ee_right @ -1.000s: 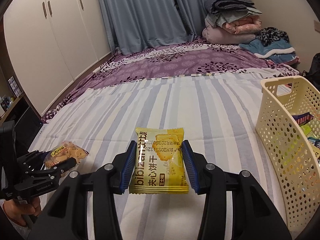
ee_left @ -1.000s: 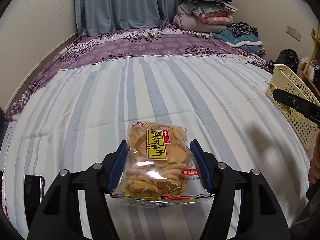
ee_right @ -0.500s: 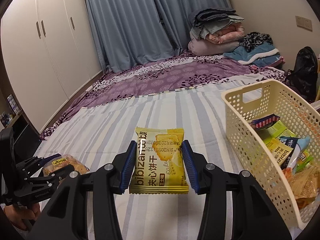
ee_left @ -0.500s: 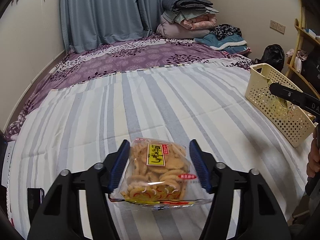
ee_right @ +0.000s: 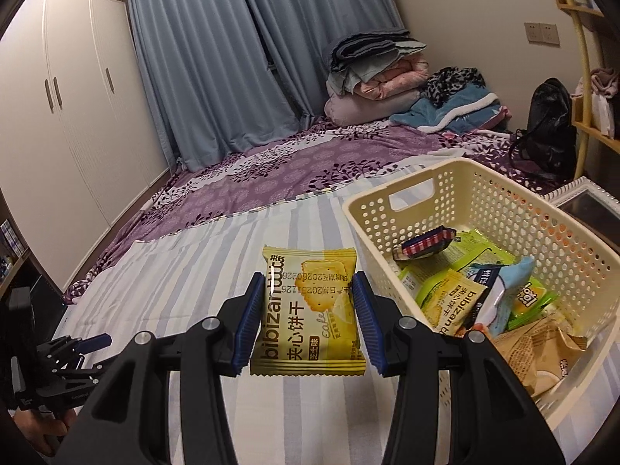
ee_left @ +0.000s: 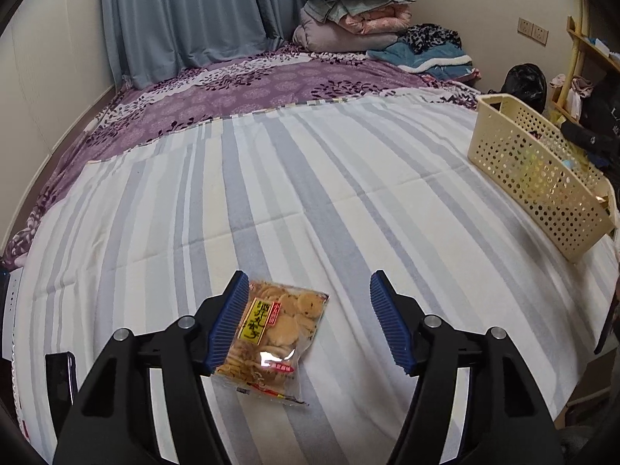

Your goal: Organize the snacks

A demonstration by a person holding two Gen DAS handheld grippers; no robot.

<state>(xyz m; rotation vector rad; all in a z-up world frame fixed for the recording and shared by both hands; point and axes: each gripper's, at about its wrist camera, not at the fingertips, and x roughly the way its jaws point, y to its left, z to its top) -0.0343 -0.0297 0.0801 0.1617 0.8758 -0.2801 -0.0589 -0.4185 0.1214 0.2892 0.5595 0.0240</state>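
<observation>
My left gripper [ee_left: 310, 317] is open. A clear bag of round rice crackers [ee_left: 271, 333] lies on the striped bedsheet between its fingers, against the left pad [ee_left: 228, 321]. My right gripper [ee_right: 306, 321] is shut on a yellow bibizan sandwich-biscuit packet [ee_right: 310, 310], held above the bed just left of the cream perforated basket [ee_right: 484, 193]. The basket holds several snack packets [ee_right: 465, 302]. The basket also shows in the left wrist view [ee_left: 534, 170] at the far right.
The bed has a striped sheet [ee_left: 310, 178] in front and a purple floral cover [ee_left: 252, 85] behind. Folded quilts [ee_left: 348, 15] are stacked at the back. A white wardrobe [ee_right: 66, 116] stands left, a black bag [ee_right: 550, 124] and shelf right.
My left gripper has opened and the cracker bag has dropped from its grip onto the sheet. My right gripper has moved right with the yellow packet, closer to the basket.
</observation>
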